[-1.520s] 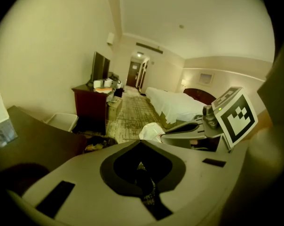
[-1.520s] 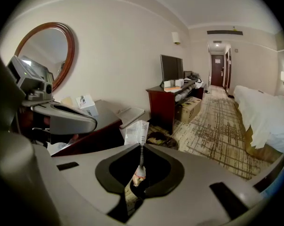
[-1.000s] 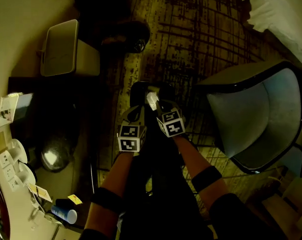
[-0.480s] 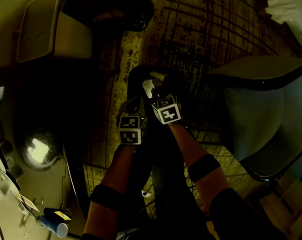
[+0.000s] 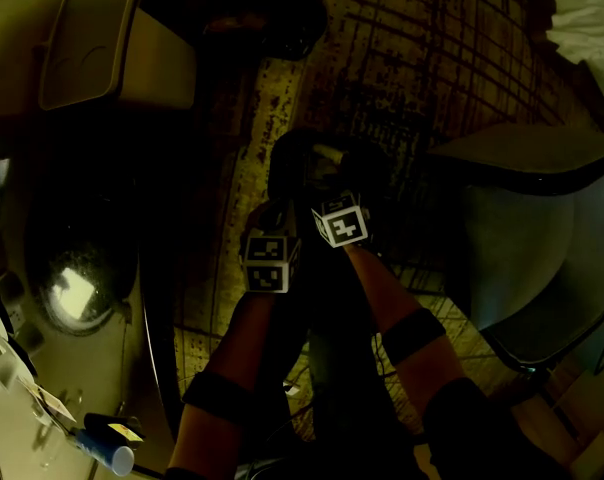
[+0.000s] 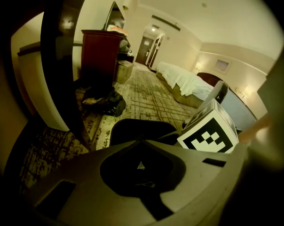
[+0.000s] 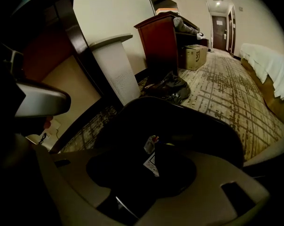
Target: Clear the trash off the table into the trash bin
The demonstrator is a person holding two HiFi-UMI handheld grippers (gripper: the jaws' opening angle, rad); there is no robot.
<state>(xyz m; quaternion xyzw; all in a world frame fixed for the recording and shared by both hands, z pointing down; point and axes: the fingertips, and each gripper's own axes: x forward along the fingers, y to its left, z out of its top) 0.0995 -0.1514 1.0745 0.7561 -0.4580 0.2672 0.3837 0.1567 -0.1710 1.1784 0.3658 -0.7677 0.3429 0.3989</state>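
Both grippers are hanging nose-down over the round black plastic trash bin (image 5: 287,163), which is standing on the patterned carpet (image 5: 412,58) near the table's (image 5: 97,378) curved edge, likely so released trash is falling inside. The right gripper (image 7: 149,153) has just been opening its jaws, now partly apart, one small white printed paper scrap (image 7: 151,160) showing loose between them. The left gripper (image 6: 141,144) is pressing its jaws together on nothing. Counting: two grippers, one bin, one scrap

Interior of trash bin (image 7: 179,121) too dark to resolve; scrap (image 7: 150,155) seen against it, label print too small to read. Head view: chair (image 5: 542,258) cut by rt edge, bed (image 5: 582,18) by top-rt corner, bench (image 5: 97,388) by lower-lt edge.
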